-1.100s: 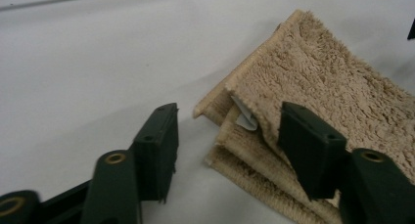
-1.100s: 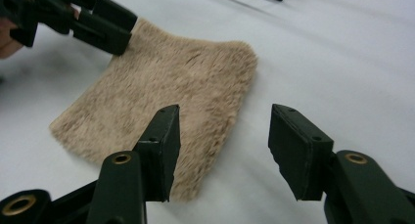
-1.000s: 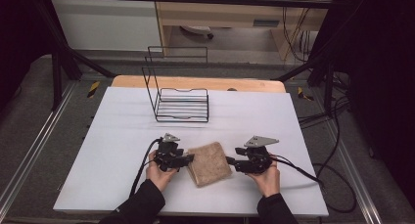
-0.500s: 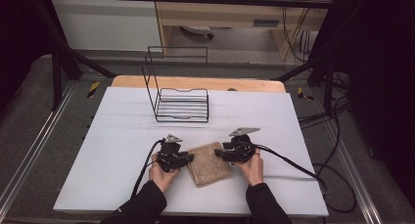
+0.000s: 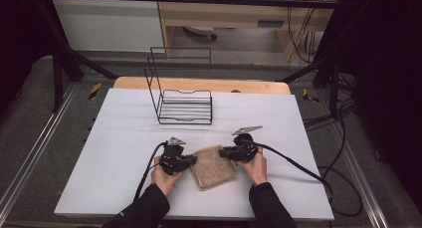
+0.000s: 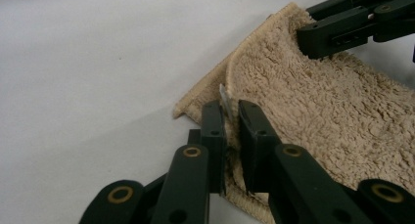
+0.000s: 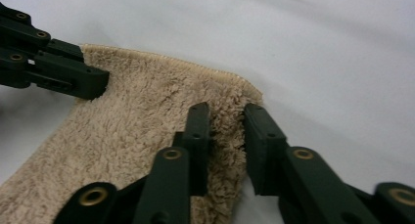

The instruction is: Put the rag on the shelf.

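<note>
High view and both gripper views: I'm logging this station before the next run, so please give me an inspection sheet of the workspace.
Surface: white table, bare around the work.
Job's things: beige towel, folded, lying flat near the front edge.
Clutter: black wire rack standing farther back.
Grippers: left gripper pinches the towel's left edge; right gripper has its jaws astride the towel's far right corner, fabric between them, a gap showing.
Cables: a black cable trails from each gripper.
Surroundings: dark frame, grey floor, wooden furniture behind.
</note>
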The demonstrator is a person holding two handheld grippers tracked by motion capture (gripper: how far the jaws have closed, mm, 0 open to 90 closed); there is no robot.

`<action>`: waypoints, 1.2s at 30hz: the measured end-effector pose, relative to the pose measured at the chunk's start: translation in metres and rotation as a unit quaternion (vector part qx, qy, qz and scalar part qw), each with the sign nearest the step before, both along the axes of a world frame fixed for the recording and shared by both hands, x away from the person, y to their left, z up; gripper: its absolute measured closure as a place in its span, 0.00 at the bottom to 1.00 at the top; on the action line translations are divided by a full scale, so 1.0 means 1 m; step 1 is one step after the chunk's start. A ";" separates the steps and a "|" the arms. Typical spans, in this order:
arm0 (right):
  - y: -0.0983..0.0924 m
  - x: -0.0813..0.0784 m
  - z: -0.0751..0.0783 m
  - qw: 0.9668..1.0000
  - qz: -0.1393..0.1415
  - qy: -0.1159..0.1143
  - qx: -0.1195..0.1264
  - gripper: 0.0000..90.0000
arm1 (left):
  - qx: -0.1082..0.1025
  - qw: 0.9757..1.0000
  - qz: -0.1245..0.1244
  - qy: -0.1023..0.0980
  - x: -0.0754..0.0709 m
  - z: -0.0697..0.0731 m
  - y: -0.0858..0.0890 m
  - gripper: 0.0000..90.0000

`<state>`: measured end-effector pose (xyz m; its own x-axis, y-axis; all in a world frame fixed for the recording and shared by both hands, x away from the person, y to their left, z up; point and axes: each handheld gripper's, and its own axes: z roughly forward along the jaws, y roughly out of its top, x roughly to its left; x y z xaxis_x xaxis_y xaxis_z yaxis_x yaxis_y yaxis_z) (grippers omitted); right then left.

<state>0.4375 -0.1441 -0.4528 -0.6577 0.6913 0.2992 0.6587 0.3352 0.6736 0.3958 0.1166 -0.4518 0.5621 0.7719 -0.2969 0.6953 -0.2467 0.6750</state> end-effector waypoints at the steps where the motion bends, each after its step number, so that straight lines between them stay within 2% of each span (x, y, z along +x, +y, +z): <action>1: 0.000 0.000 0.000 1.000 0.000 0.000 0.000 0.83 | -0.001 1.000 -0.001 0.000 0.000 0.000 0.000 0.90; 3: 0.000 -0.001 0.001 1.000 0.002 0.010 0.003 0.89 | -0.003 1.000 -0.002 0.001 0.000 0.000 0.001 0.91; 6: 0.000 -0.003 0.004 1.000 0.005 0.005 -0.001 0.94 | -0.006 1.000 -0.003 -0.004 0.000 0.001 0.001 0.93; 10: -0.001 -0.010 0.015 1.000 0.010 -0.021 0.001 0.95 | -0.014 1.000 -0.005 -0.017 -0.002 0.003 0.002 0.94; 11: -0.003 -0.015 0.021 0.999 0.010 -0.031 0.012 0.95 | -0.017 1.000 -0.006 -0.021 -0.003 0.004 0.003 0.94; 12: -0.003 -0.015 0.021 0.999 0.010 -0.031 0.012 0.95 | -0.020 0.999 -0.007 -0.023 -0.004 0.006 0.003 0.94; 18: -0.010 -0.034 0.037 0.998 0.007 -0.064 0.026 0.95 | -0.037 0.998 -0.019 -0.047 -0.011 0.019 0.005 0.94; 25: -0.015 -0.046 0.047 0.995 -0.002 -0.093 0.040 0.96 | -0.036 0.996 -0.029 -0.081 -0.020 0.036 0.004 0.94; 27: -0.015 -0.047 0.048 0.995 -0.005 -0.092 0.042 0.96 | -0.039 0.995 -0.031 -0.086 -0.022 0.040 0.003 0.94; 36: -0.018 -0.059 0.060 0.991 -0.009 -0.125 0.054 0.96 | -0.041 0.993 -0.038 -0.108 -0.028 0.052 0.003 0.95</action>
